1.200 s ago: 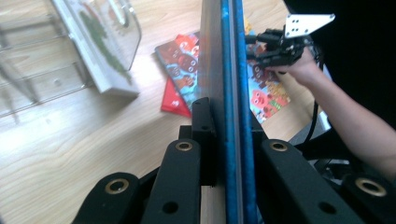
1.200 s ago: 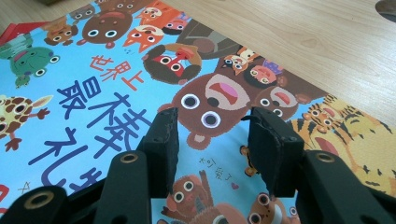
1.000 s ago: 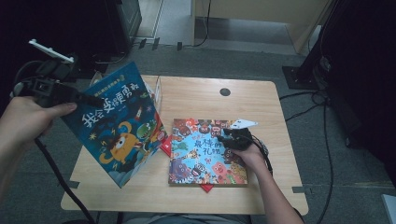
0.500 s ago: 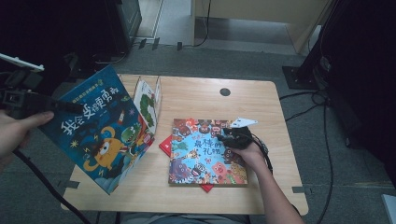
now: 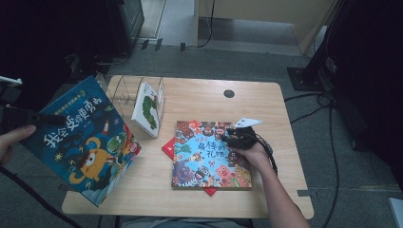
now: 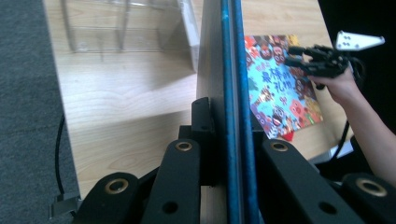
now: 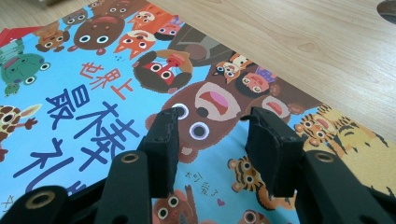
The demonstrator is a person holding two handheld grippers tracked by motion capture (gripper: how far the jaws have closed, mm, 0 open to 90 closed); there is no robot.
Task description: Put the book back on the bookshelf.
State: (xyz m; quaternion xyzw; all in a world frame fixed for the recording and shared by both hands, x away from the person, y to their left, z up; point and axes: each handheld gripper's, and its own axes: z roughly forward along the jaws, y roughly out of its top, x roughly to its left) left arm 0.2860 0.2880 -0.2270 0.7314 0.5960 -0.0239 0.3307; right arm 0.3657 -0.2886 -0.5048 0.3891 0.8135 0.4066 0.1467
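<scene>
Wooden desk on grey carpet carried a clear wire book rack at its far left corner, and the left tool was clamped on the edge of the blue monster picture book, held aloft off the desk's left side. Gripped only at one edge, the book seemed likely to pivot, slip, or clip the rack's dividers. Right tool, jaws apart and empty, hovered over the animal-face book lying flat at centre.

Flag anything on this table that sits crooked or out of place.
The red book lies askew under the animal-cover book, poking out at its left edge and bottom. The blue monster book hangs tilted past the table's left edge, clamped in the left gripper. The caterpillar book leans in the wire rack.
</scene>
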